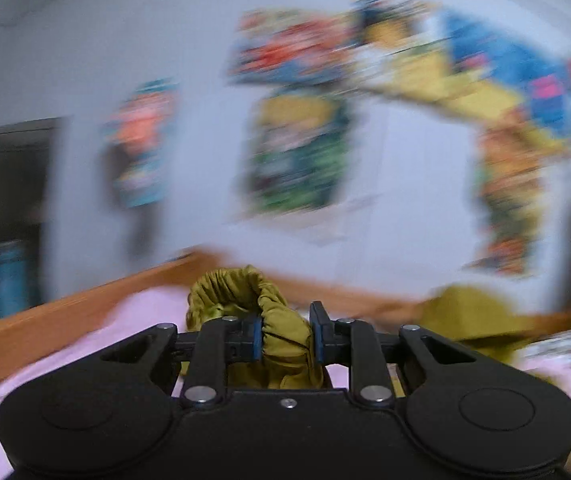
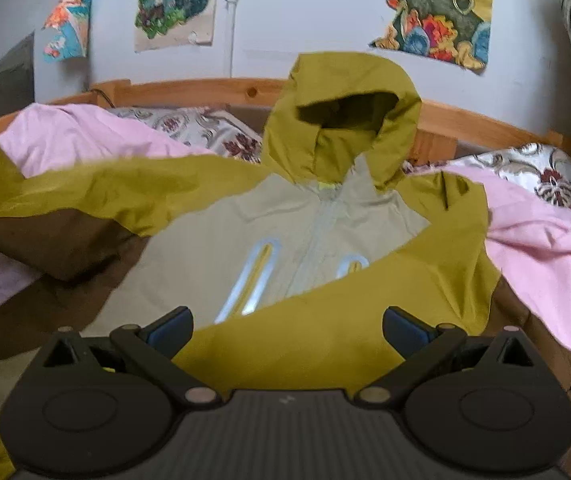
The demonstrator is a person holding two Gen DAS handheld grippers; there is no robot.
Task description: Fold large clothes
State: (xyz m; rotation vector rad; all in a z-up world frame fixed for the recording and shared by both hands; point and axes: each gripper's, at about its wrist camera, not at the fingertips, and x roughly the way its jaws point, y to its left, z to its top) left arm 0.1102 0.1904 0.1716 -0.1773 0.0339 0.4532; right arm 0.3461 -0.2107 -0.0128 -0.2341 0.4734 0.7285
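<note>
A hooded jacket (image 2: 317, 232) in mustard, beige and brown lies front up on a bed with pink bedding (image 2: 545, 248), its hood (image 2: 345, 120) propped toward the headboard. Its right sleeve (image 2: 385, 304) is folded across the chest. My right gripper (image 2: 287, 330) is open just above that sleeve, holding nothing. My left gripper (image 1: 286, 340) is shut on the mustard elastic cuff (image 1: 245, 292) of the other sleeve and holds it above the bed. The left wrist view is blurred by motion.
A wooden bed frame (image 2: 205, 88) runs along the wall behind the jacket. Patterned pillows (image 2: 205, 128) lie at the head of the bed. Colourful posters (image 2: 177, 0) hang on the wall. A dark opening (image 1: 13, 208) is at the far left.
</note>
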